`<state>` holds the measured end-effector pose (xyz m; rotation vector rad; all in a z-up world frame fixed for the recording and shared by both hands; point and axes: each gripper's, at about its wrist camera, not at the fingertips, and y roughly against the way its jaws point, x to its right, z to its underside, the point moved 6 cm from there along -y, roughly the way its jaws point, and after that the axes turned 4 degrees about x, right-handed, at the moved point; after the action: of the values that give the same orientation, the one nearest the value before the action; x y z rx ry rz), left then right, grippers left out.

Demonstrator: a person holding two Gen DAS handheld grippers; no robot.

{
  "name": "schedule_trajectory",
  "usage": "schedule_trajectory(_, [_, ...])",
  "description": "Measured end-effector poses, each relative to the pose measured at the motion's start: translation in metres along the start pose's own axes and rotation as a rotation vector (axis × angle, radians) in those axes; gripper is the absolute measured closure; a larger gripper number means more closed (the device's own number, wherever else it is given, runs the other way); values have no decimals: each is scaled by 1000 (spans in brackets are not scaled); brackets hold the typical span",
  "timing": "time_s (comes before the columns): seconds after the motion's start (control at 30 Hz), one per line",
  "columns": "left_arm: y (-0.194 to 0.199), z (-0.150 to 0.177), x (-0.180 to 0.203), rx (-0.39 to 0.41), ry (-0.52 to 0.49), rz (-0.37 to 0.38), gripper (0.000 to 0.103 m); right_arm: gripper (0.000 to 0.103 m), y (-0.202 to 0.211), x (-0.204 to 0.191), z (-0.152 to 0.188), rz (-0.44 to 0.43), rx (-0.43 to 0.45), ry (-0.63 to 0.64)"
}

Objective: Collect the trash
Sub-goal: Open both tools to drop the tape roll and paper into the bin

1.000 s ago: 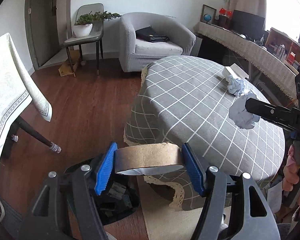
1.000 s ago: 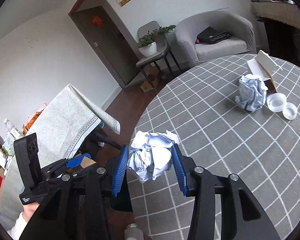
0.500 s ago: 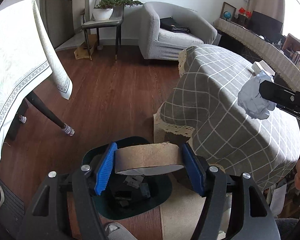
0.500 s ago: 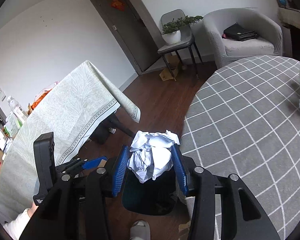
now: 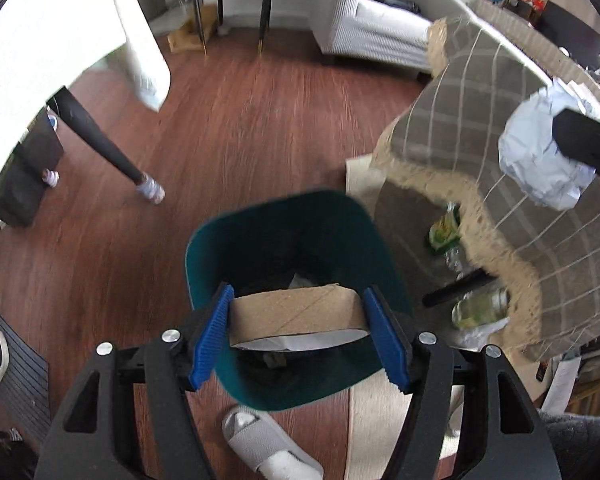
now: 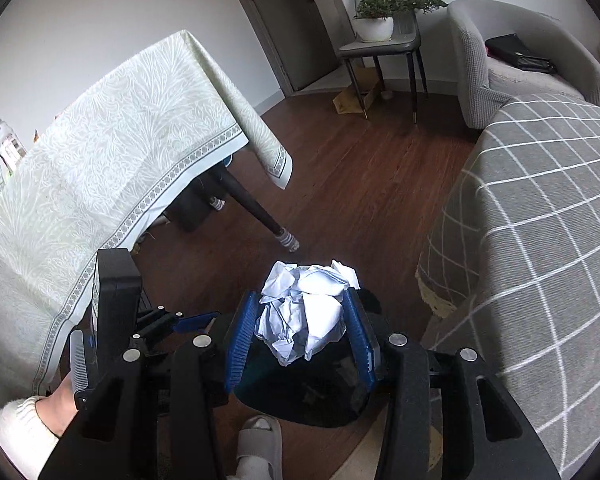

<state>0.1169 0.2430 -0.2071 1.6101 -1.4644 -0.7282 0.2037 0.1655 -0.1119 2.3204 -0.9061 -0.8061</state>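
Note:
My left gripper (image 5: 298, 334) is shut on a brown cardboard tape roll (image 5: 296, 312) and holds it right above the open dark green trash bin (image 5: 260, 236) on the floor. My right gripper (image 6: 302, 332) is shut on a crumpled white paper ball (image 6: 306, 314), also above the bin (image 6: 324, 396). In the left wrist view the paper ball (image 5: 540, 160) hangs at the right, by the table edge. The left gripper shows in the right wrist view (image 6: 192, 320), low left.
A round table with grey checked cloth (image 6: 540, 240) stands at the right. A table with pale patterned cloth (image 6: 100, 152) and dark legs stands at the left. Bottles (image 5: 480, 308) lie under the round table. A foot in a grey slipper (image 5: 268, 444) is beside the bin.
Both grippers have moved off the round table and down toward the floor. They now hang over the trash bin, each still holding its item.

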Motion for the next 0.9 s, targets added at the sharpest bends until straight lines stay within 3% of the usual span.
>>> schedule_trajectory(0.23, [-26,20,-19,-70,2,-28,32,58,-32,-8,9,5,-56,8])
schedule_trajectory(0.33, [-30,22,-24,-71,4,-40,23,58,-41,-13,12,8,-76,20])
schedule_trajectory(0.43, [-30,23,-28,-70,18,-47,21,58,-53,-14,14,18,-99,24])
schedule_trajectory(0.6, [-24,21,-42,-51,52,-56,20,58,-74,-6,24,43,-150,6])
schedule_trajectory(0.9, [3,5,-59,51,130,-50,20,58,-109,1,48,85,-255,11])
